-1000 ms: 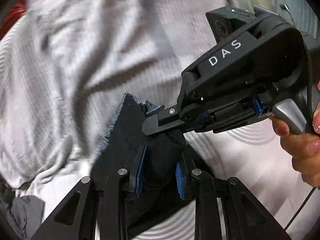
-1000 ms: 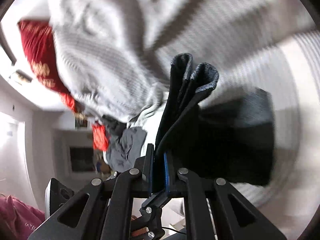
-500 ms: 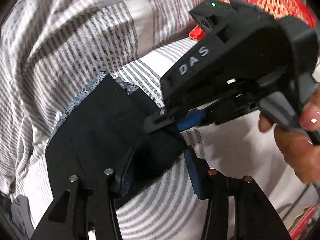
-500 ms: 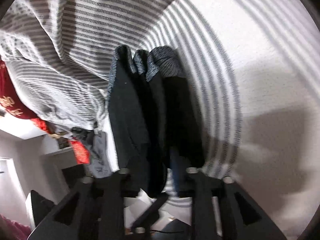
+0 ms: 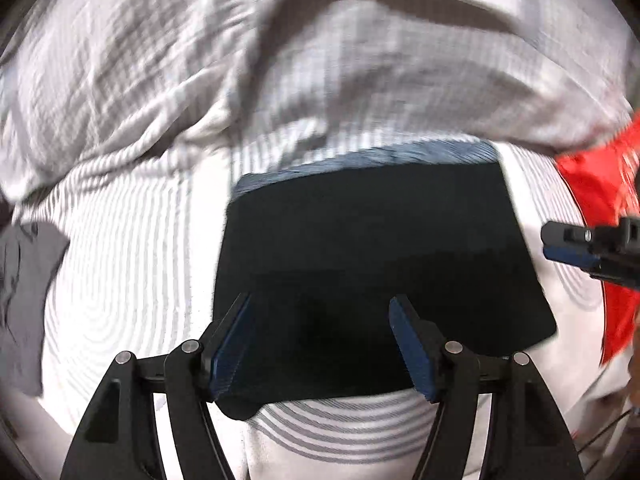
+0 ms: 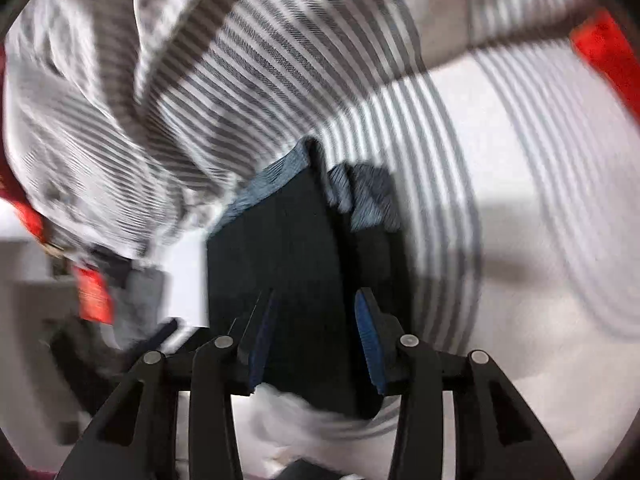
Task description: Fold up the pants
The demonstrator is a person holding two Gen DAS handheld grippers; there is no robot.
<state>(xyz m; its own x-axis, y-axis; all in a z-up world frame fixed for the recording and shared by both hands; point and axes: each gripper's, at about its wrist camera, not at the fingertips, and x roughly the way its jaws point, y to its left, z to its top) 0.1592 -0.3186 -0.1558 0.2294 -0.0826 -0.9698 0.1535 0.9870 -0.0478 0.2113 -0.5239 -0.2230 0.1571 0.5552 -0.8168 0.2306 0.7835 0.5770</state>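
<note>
The dark pants (image 5: 372,256) lie folded into a flat rectangle on the striped bedsheet (image 5: 132,280), with a blue-grey edge along the far side. My left gripper (image 5: 322,344) is open, its blue-padded fingers spread over the near edge of the pants without gripping. In the right wrist view the pants (image 6: 288,264) show as stacked folded layers. My right gripper (image 6: 316,340) is open over their near end. The tip of the right gripper (image 5: 580,246) shows at the right edge of the left wrist view, clear of the pants.
A rumpled grey striped duvet (image 5: 320,60) is bunched behind the pants. A red cushion (image 5: 600,184) lies at the right. Grey clothing (image 5: 24,292) lies at the left edge of the bed. Red items and furniture (image 6: 94,296) show blurred at the left.
Both grippers opened and let go of the pants, which now lie flat on the bed. The right gripper has pulled away to the right of the left gripper.
</note>
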